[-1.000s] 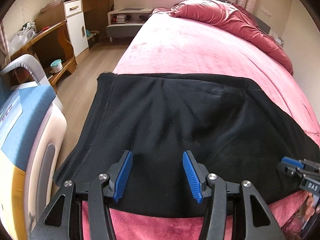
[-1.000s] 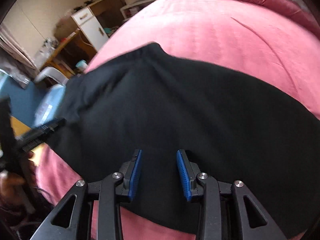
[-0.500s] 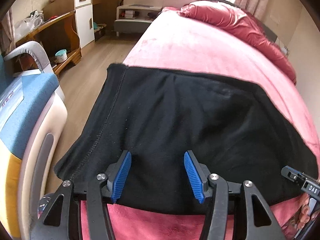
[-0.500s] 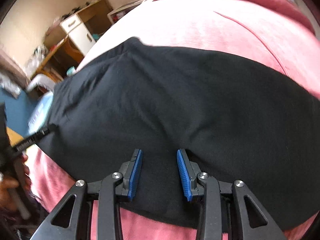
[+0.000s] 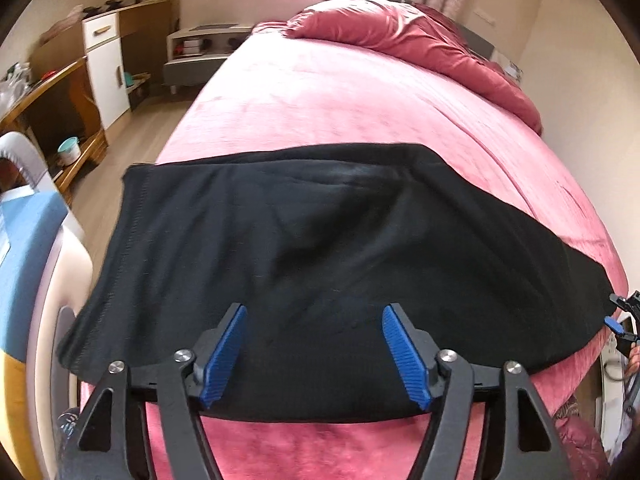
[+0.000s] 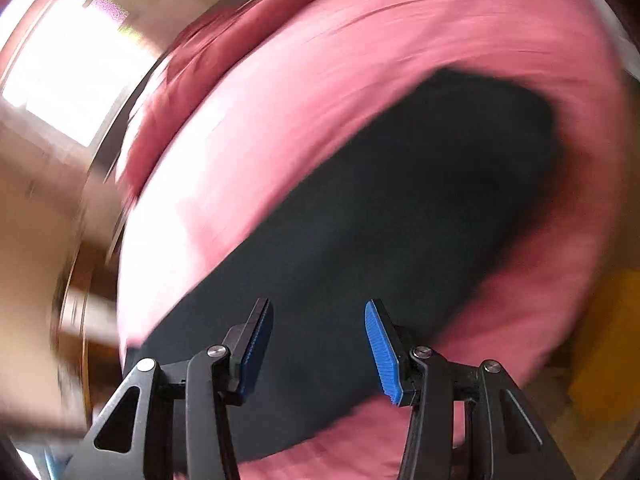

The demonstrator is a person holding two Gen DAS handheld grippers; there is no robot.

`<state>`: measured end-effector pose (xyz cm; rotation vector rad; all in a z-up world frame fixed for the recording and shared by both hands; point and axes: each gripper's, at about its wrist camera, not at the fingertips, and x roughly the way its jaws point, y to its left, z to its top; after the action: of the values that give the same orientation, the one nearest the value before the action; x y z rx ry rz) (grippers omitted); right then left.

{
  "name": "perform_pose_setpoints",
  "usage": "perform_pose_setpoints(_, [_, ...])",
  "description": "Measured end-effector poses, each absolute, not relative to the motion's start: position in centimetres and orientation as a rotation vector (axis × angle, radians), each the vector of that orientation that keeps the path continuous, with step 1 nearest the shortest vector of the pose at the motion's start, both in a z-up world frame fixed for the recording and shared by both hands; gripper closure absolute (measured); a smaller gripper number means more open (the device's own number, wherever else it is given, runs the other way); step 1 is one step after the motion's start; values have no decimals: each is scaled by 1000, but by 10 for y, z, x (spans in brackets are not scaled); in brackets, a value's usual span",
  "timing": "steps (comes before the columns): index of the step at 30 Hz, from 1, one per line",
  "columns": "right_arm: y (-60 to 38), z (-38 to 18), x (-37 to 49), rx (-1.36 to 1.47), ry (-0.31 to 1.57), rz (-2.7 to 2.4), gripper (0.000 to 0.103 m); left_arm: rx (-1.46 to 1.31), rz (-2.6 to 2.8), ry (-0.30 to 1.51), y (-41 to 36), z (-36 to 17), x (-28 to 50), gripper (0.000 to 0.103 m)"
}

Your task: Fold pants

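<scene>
- Left wrist view: the black pants [image 5: 320,256] are seen spread flat across the near end of the pink bed [image 5: 360,100], one stitched edge hanging towards the floor side. The left gripper [image 5: 314,346] is held wide apart over the near edge, nothing gripped. The cloth is judged soft, light and limp; the seamed edge or a corner is best pinched.
- Right wrist view: heavy blur is shown. The right gripper [image 6: 318,346] is likewise held wide and empty above the pants [image 6: 380,220]; seams cannot be made out here.

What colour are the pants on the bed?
Plain black pants, lying on the pink bed cover; clearest in the left wrist view.
</scene>
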<state>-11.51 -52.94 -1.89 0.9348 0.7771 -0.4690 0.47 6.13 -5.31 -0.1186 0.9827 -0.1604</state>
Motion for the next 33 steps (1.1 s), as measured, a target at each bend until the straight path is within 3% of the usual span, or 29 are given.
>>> perform_pose_setpoints(7, [-612,-56,-169,1170,647,-576,53,-101,-219,1022,42,-57,6,31])
perform_pose_setpoints(14, [-627,-71,-166,1232,552,-552,64,-37,-212,1065,22,-69,7,31])
perform_pose_setpoints(20, [-640,-82,-147,1272,530,-533,67,-32,-227,1063,11,-75,6,31])
perform_pose_setpoints(21, [-640,-80,-140,1257,543,-539,68,-34,-232,1059,10,-75,6,31])
perform_pose_setpoints(23, [-638,-77,-131,1214,571,-540,84,-35,-234,1055,8,-75,7,31])
perform_pose_setpoints(24, [-636,-71,-127,1187,587,-536,87,-42,-242,1058,6,-75,7,31])
perform_pose_setpoints(33, [-612,-14,-92,956,630,-441,89,51,-190,1069,-7,-75,9,31])
